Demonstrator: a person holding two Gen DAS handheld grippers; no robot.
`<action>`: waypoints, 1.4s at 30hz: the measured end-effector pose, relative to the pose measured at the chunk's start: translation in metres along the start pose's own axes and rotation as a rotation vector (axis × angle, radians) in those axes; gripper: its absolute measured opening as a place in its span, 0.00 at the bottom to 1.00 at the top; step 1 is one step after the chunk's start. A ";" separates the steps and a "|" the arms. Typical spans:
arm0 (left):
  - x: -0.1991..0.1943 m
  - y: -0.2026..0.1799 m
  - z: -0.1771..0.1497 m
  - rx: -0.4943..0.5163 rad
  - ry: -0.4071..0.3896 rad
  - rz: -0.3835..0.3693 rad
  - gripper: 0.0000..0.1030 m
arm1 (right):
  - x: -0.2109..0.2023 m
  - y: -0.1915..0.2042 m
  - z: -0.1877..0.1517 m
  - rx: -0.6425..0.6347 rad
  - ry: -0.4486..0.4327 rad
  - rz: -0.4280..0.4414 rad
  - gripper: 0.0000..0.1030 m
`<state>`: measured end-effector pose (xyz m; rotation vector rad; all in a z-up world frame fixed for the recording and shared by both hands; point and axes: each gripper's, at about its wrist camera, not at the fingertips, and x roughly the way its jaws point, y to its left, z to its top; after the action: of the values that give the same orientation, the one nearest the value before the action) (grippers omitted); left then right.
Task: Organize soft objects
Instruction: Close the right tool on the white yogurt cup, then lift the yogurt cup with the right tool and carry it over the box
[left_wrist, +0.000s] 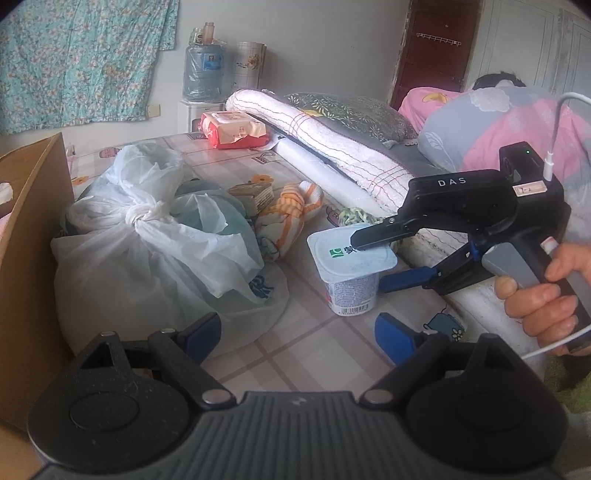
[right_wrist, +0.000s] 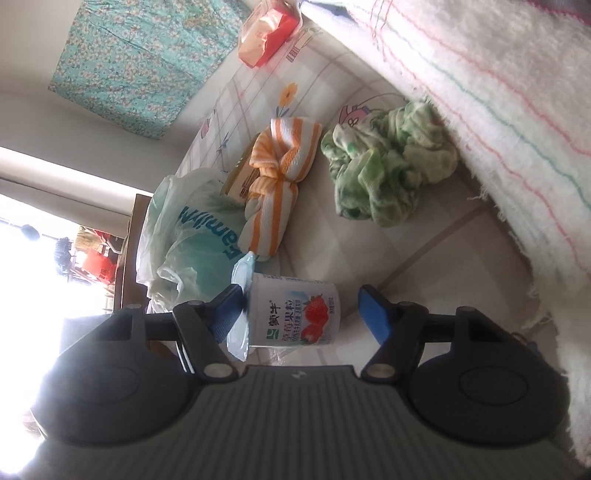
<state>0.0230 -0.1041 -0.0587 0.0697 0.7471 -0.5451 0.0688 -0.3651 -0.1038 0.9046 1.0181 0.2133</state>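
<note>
— What are the tongs doing?

— The right tongs (left_wrist: 373, 260) are turned on their side around the yoghurt cup (left_wrist: 351, 273). One finger lies on the cup's foil lid, the other sits low by its base. From the tongs' own camera the lid-side pad touches the lid, but the other pad stands off from the cup's bottom, so the cup is between the fingers and not squeezed. A hand (left_wrist: 543, 295) grips the handle on the right.

— And the left tongs?

— The left tongs (left_wrist: 299, 332) hover nearer, fingers wide apart, nothing between them.

— Where's the cup?

— Upright on the checked sheet (left_wrist: 295, 354), near the rolled white blanket (left_wrist: 332, 136) along the right.

— The soft things?

— Just beyond the cup lies a knotted orange-striped cloth (left_wrist: 291, 210), touching a small box (left_wrist: 255, 195). A crumpled green cloth (right_wrist: 388, 173) sits right of it, against the blanket. To the left, tied plastic bags (left_wrist: 147, 236), then a cardboard box (left_wrist: 29, 258) at the edge. Far back lies a red packet (left_wrist: 232, 129).
</note>
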 end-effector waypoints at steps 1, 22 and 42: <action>0.002 -0.002 0.002 0.009 0.001 0.001 0.89 | -0.004 -0.001 0.002 -0.012 -0.017 -0.007 0.61; 0.043 -0.023 0.001 0.040 0.105 0.029 0.73 | 0.035 -0.004 -0.007 0.019 0.174 0.236 0.37; 0.005 -0.005 0.002 -0.045 0.007 0.009 0.60 | 0.025 0.047 -0.030 -0.070 0.170 0.202 0.24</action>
<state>0.0250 -0.1110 -0.0597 0.0336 0.7655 -0.5191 0.0695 -0.3052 -0.0918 0.9374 1.0686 0.4997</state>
